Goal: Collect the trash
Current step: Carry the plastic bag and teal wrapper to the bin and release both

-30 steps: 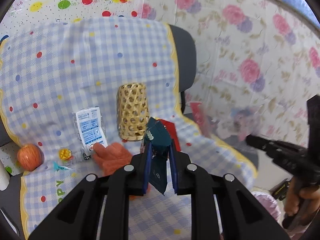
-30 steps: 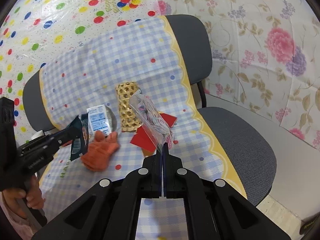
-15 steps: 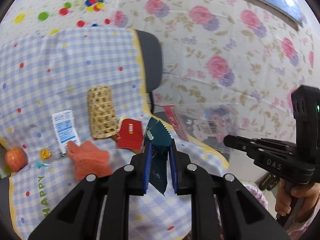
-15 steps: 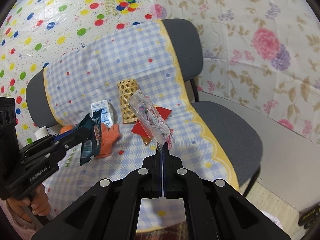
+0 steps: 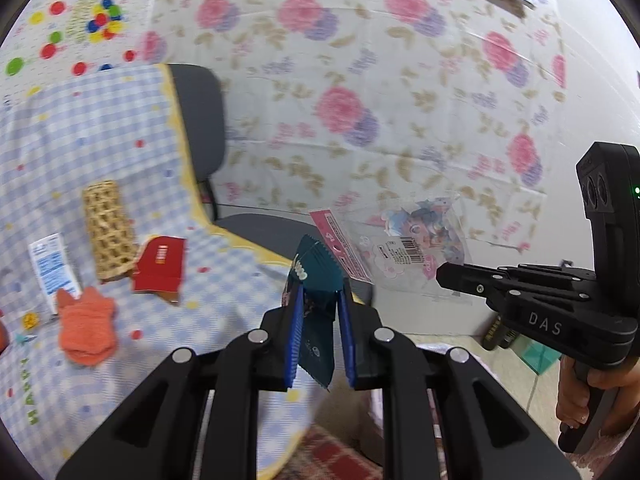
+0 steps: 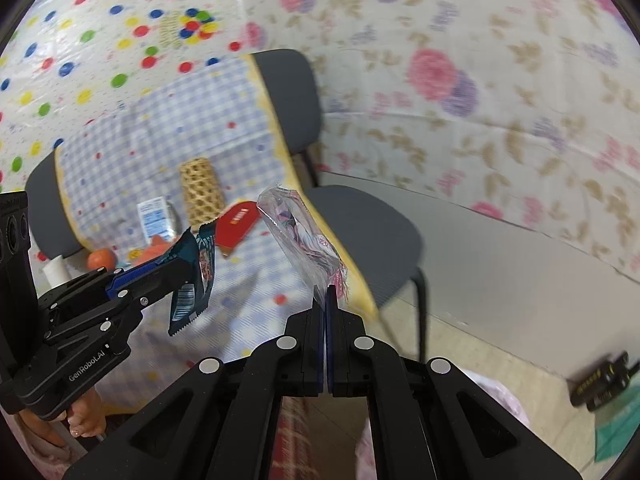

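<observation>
Here, a blue-checked cloth [image 5: 100, 128] draped over grey chairs [image 6: 372, 236], before walls hung with floral and polka-dot sheeting; lying on the cloth, a woven basket [image 5: 107, 230], a red packet [image 5: 160, 266], an orange glove [image 5: 86, 332] and a white sachet [image 5: 52, 268]. Left tool [image 5: 318, 316] clenched on a dark teal wrapper [image 5: 318, 276], long axis upright, serrated top edge tilted away. Right tool [image 6: 325, 312] pinched shut on a clear printed bag [image 6: 300, 236], held off the chair's right edge, slanting up and leftward.
</observation>
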The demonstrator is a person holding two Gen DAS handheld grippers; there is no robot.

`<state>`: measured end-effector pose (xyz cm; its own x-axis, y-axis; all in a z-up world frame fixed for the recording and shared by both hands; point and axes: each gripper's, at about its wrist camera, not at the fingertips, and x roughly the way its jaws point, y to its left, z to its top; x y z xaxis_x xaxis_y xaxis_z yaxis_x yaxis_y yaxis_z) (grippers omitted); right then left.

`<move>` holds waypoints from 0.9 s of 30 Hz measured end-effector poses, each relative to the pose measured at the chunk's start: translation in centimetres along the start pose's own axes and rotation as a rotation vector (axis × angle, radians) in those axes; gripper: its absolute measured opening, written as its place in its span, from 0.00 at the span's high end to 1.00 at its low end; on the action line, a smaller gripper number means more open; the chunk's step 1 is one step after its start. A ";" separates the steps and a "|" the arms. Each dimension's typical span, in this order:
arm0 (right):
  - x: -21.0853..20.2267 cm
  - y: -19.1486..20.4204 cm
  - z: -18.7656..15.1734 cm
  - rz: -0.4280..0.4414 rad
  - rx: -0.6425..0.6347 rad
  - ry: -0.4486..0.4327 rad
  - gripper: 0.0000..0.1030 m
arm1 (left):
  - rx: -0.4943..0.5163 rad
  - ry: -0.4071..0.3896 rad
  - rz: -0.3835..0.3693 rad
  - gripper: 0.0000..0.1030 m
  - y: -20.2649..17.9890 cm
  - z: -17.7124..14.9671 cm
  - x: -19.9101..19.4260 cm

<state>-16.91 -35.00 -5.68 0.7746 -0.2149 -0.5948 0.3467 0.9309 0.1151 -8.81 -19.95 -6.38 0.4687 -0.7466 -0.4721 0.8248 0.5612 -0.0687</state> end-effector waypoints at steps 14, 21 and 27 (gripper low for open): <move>-6.0 -7.6 -5.4 -0.190 0.142 0.007 0.99 | 0.132 0.065 -0.219 0.85 -9.7 -1.9 3.6; -6.8 -10.6 -7.8 -0.223 0.214 0.030 0.99 | 0.188 0.081 -0.264 0.84 -12.6 -2.6 4.9; -6.5 -12.5 -9.0 -0.228 0.250 0.051 0.99 | 0.216 0.110 -0.286 0.83 -14.5 -2.8 6.3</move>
<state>-31.02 -42.63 -10.40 0.6367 -0.3882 -0.6662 0.6316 0.7582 0.1619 -18.71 -31.84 -10.84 0.1829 -0.8129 -0.5530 0.9706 0.2389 -0.0301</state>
